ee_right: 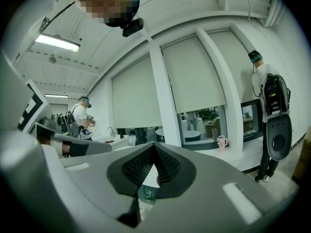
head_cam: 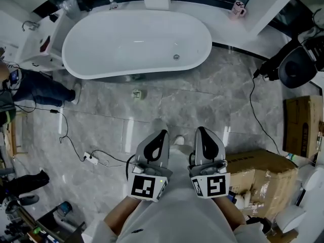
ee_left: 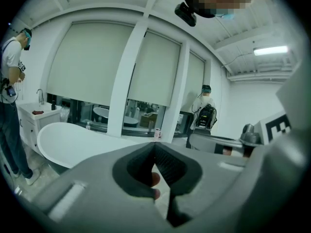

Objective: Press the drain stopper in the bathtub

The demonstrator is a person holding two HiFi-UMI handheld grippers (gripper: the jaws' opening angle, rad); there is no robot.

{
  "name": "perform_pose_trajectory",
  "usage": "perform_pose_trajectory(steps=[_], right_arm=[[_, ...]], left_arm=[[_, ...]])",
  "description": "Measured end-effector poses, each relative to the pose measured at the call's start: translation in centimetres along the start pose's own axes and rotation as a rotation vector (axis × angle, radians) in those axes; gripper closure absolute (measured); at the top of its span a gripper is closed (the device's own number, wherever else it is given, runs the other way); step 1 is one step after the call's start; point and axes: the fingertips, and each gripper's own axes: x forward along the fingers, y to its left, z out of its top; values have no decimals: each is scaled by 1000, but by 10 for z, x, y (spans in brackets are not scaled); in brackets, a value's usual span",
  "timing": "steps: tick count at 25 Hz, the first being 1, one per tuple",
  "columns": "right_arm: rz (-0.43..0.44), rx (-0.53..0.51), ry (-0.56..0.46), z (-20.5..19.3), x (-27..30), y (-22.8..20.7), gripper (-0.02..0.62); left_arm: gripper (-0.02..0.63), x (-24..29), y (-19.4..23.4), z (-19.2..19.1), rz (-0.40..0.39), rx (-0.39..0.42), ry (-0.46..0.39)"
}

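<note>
Ahead, drain stopper (head_cam: 176, 57), left tongs (head_cam: 163, 133) closed, right tongs (head_cam: 199, 130) closed, carton (head_cam: 296, 120) print illegible.

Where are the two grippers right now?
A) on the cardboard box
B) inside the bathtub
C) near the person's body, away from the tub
C: the left gripper and right gripper sit over the floor by the person's front, well short of the bathtub.

Grey marble-tile floor (head_cam: 202, 100) carries the white oval bathtub (head_cam: 101, 74), a white power strip (head_cam: 91, 158) well below its left end, brown cardboard boxes (head_cam: 260, 168) below-right of it.
</note>
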Motion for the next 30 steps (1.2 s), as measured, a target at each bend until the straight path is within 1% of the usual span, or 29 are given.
perform_pose_trajectory(steps=[2,4,6,9,13,17,19,21,24,30], right_arm=[[22,20,30,-9,13,-1,592],[24,25,36,-11,31,-7,592],[18,17,34,-11,53,-17,592],[6,19,37,-13,92,-35,592],[-4,-3,34,-2,171,-48,592],[14,-43,38,24,266,-48,592],[18,-66,47,31,312,-48,592],[22,-70,70,32,351,-48,592],[28,-62,104,32,400,-54,592],[83,-47,194,12,471,-75,592]], left_arm=[[607,9,3,-4,-17,-21,24],[607,26,8,-2,-48,-29,36],[607,50,15,4,-71,-30,29],[607,89,33,18,-71,-43,10],[607,147,83,51,-72,-28,10],[607,205,149,99,-81,-11,9],[607,235,183,118,-91,-9,9],[607,258,214,125,-96,-17,34],[607,293,249,141,-86,-34,27],[607,351,292,137,-29,-94,74]])
